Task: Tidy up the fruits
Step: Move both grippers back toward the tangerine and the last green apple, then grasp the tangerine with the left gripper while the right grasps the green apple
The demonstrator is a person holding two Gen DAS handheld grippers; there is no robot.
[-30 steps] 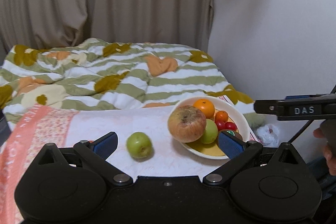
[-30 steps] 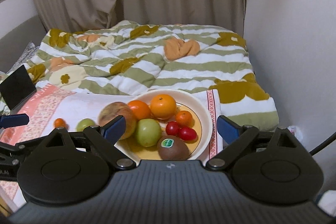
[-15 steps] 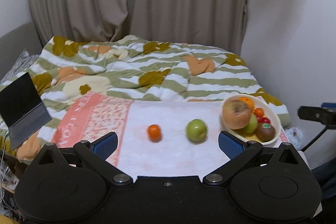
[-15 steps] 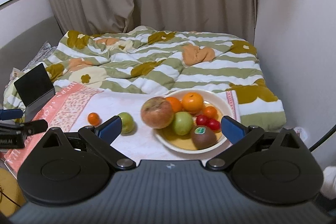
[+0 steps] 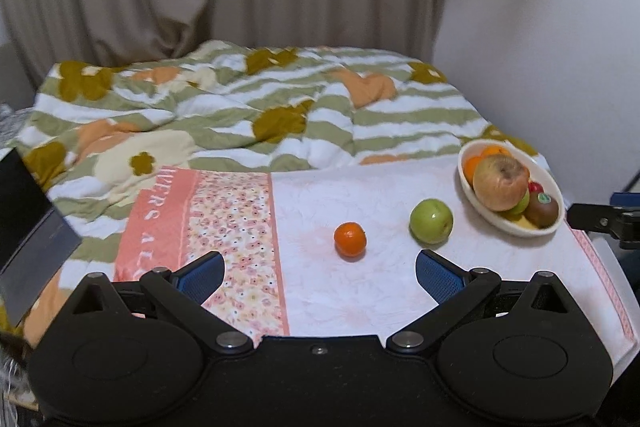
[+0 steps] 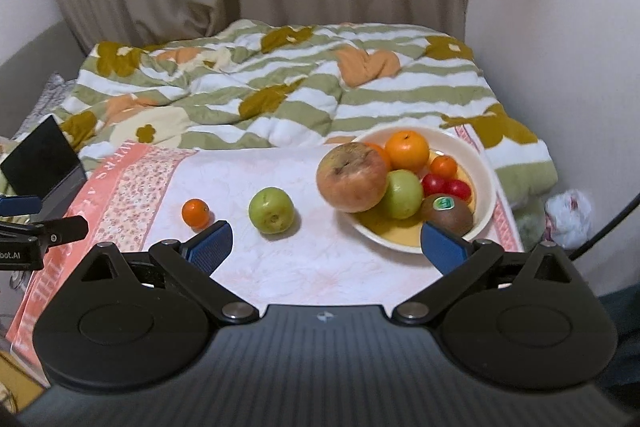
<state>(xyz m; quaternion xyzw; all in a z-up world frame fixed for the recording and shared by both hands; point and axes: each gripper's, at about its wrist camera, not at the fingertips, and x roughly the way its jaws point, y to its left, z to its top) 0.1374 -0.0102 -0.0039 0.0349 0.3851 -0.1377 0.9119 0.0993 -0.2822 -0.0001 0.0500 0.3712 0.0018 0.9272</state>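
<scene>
Claws [image 5: 318,273] [image 6: 326,241] gape empty; orange [image 5: 350,239] loose.

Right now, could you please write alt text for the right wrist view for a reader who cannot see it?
A white bowl piled with fruit sits on a cloth over a bed, with a green apple and a small orange loose to its left. The right gripper frames the view from below, jaws wide open and empty.
</scene>
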